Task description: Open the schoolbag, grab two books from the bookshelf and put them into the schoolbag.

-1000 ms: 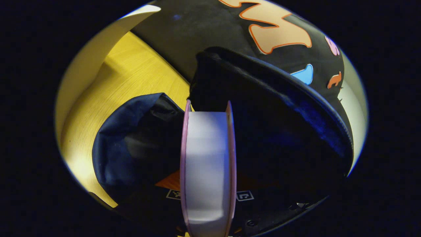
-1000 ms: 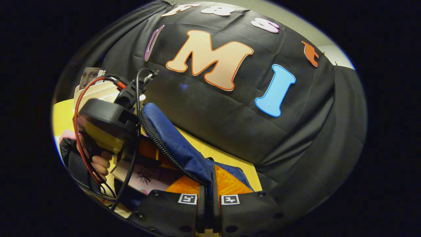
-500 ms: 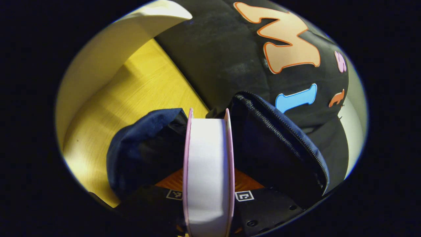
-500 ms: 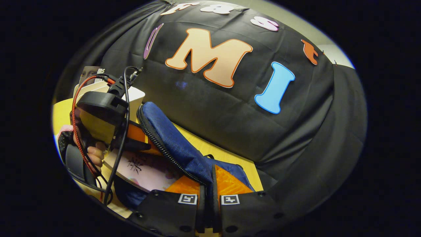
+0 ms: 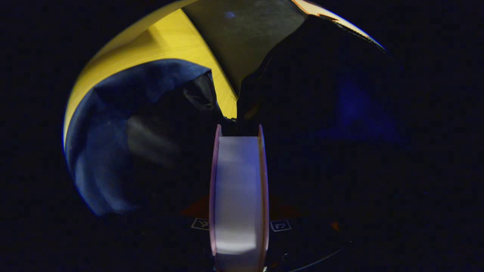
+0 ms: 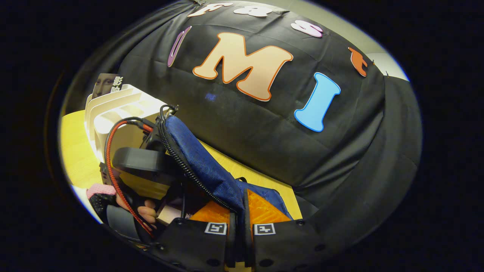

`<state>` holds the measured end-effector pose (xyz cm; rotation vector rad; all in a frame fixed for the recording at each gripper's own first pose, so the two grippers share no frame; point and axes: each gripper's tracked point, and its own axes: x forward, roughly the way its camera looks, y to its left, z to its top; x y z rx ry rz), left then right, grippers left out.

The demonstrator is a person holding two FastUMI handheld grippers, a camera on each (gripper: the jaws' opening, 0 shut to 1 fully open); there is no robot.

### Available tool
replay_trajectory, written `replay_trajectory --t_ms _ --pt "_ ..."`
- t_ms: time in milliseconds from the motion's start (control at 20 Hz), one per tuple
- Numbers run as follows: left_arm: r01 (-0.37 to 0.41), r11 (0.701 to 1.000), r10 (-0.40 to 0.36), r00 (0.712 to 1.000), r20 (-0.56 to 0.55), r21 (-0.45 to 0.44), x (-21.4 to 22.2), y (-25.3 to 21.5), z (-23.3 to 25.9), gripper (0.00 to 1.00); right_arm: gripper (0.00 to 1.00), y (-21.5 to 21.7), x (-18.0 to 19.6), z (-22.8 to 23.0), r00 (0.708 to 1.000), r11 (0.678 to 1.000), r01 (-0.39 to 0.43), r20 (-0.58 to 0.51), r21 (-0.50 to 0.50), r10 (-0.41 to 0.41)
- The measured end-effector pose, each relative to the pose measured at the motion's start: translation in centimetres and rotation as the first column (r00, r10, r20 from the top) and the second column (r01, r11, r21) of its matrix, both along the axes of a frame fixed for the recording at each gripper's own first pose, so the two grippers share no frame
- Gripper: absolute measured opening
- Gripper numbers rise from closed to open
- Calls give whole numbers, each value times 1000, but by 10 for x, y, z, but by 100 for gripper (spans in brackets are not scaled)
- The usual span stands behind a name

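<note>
Book [image 5: 239, 196] clamped edge-on in left tongs [image 5: 239, 226], nose inside schoolbag [image 5: 113, 132] mouth at 12 o'clock; stiff, light, best gripped mid-spine. Right tongs [image 6: 239, 223] pinched on soft floppy bag rim, desk [image 6: 75, 158] at 9.

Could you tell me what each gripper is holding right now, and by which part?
The left gripper holds a book by its near end. The right gripper pinches the schoolbag at its zippered opening edge.
</note>
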<state>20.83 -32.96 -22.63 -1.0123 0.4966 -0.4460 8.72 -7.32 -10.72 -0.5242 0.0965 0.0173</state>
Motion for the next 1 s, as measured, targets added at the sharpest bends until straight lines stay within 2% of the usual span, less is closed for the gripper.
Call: replay_trajectory --t_ms 50,150,200,300,350,450,600,700,750,800,900,1000 --pt "3 1000 -3 1000 -6 -14 3 0 -4 39 9 0 0 -1 1000 1000 -1 -1 -3 1" --pt "3 1000 -3 1000 -18 -18 5 -3 -4 40 9 0 2 -2 1000 1000 -5 -2 -2 5" --pt "0 1000 0 1000 -25 -8 4 -2 -4 40 12 0 2 -1 1000 1000 -5 -1 1 5" --pt "6 1000 -5 999 -40 27 0 1 -5 40 9 -2 3 -1 1000 1000 -2 -1 8 2" --pt "18 999 -16 999 -47 38 -5 2 -3 41 12 -4 3 -2 1000 1000 -1 -4 11 1" --pt "28 996 -21 997 -76 83 -15 7 -4 39 12 -5 3 -2 1000 1000 1 -6 14 -1" --pt "28 991 -19 997 -70 132 -32 18 5 46 12 -5 2 -2 1000 1000 0 -8 10 0" --pt "37 985 -23 996 -80 168 -45 25 13 67 12 -6 1 -4 1000 1000 0 -13 13 1" --pt "44 979 -28 996 -86 197 -52 30 15 64 12 -6 1 -5 1000 1000 -1 -17 15 1" --pt "57 970 -36 995 -92 235 -60 36 14 72 12 -7 1 -5 1000 1000 0 -18 15 0" --pt "96 943 -64 992 -109 319 -80 48 15 71 10 -6 0 -6 1000 1000 0 -23 7 0" --pt "137 916 -94 987 -129 378 -101 61 20 71 12 -6 -3 -8 1000 1000 -3 -28 -8 3"
